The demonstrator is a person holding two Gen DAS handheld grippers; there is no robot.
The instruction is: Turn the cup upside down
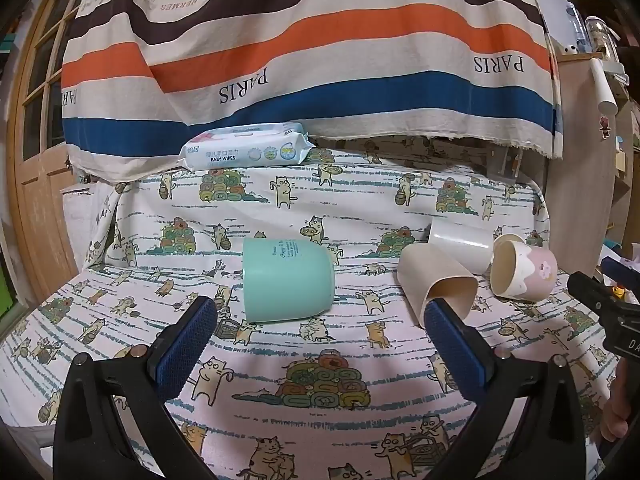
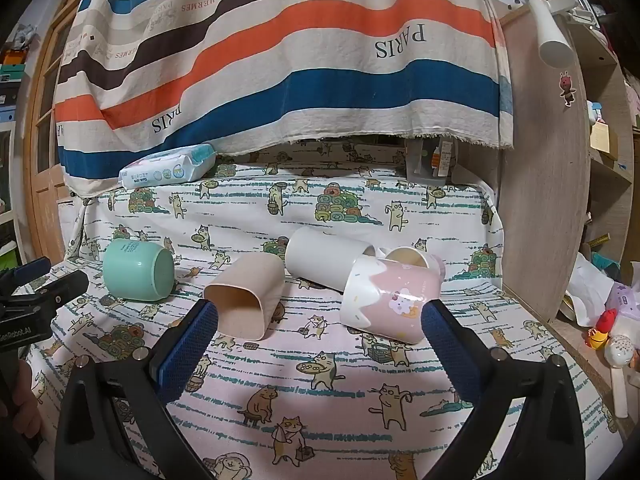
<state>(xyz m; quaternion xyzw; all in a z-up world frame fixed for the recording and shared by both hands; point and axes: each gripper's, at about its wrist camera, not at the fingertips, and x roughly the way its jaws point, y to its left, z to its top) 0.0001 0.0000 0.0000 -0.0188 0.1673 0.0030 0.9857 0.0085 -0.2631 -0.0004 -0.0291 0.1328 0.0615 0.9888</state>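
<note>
From the left wrist view, the left gripper [image 1: 320,312] is hanging released, its blue pads wide apart and holding nothing. The smooth mint-green plastic cup [image 1: 288,280] is lying on its side just beyond the fingertips, its base turned toward the right. It is round, so I think it may be rolling away if one pad is touching it before the other. Right of the green cup, a beige squarish plastic cup [image 1: 436,280], a glossy white cylindrical cup [image 1: 460,250] and a pink-and-white ceramic cup with a flower [image 1: 524,272] are lying crowded together; a wide reach toward one could be knocking its neighbours.

From the right wrist view, the right gripper [image 2: 318,318] is also released and empty. The pink-and-white cup is lying just at its right pad, and the beige cup at its left pad, right of the green cup [image 2: 138,274].

The surface is a soft cat-printed cloth [image 2: 320,380], probably giving poor footing for an inverted cup. Behind the green cup a pack of baby wipes [image 1: 246,152] is resting under a striped hanging cloth [image 1: 304,52]; a wooden door [image 1: 36,160] is standing far to its left.
</note>
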